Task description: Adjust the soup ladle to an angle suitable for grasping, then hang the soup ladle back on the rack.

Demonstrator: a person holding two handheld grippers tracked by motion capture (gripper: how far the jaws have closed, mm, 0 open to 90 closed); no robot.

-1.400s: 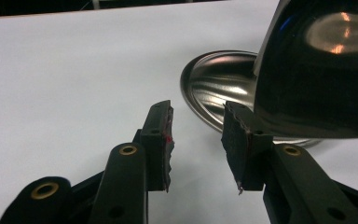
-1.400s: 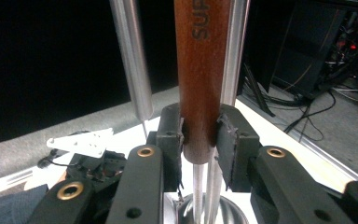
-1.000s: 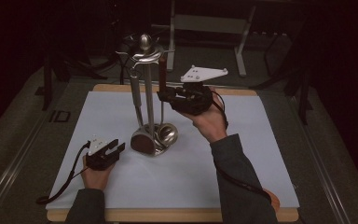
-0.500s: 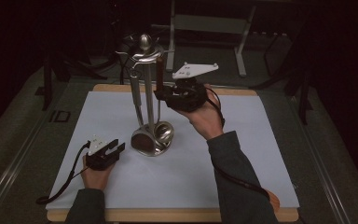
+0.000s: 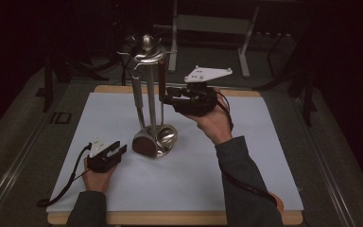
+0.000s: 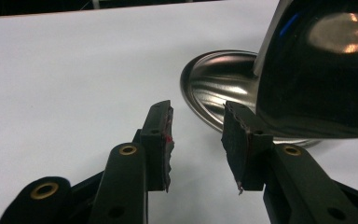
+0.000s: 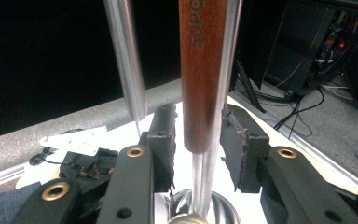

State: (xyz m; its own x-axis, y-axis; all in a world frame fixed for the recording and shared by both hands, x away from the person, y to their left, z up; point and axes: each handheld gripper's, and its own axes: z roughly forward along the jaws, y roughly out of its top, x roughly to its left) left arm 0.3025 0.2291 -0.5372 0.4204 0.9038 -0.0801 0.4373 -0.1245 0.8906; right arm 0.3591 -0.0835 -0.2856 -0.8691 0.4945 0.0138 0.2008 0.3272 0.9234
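Observation:
A steel utensil stand (image 5: 147,43) rises from a round base (image 5: 153,142) on the white mat. A utensil with a brown wooden handle (image 5: 161,78) (image 7: 200,70) hangs from it. My right gripper (image 5: 166,97) (image 7: 196,126) reaches in level from the right, and its jaws have just been opening. The handle stands between them with a thin gap at each pad. My left gripper (image 5: 118,150) (image 6: 196,121) rests low on the mat, left of the base (image 6: 214,88), open and empty.
Steel-handled utensils (image 7: 126,56) hang beside the wooden one, and a dark ladle bowl (image 6: 317,79) sits just above the base. The white mat (image 5: 264,142) covers a wooden board. Metal frame legs (image 5: 243,42) stand behind the table, with cables on the floor (image 7: 303,98).
The right hand has shifted only slightly beside the stand, and its jaws stand wider around the wooden handle. The left hand has not moved.

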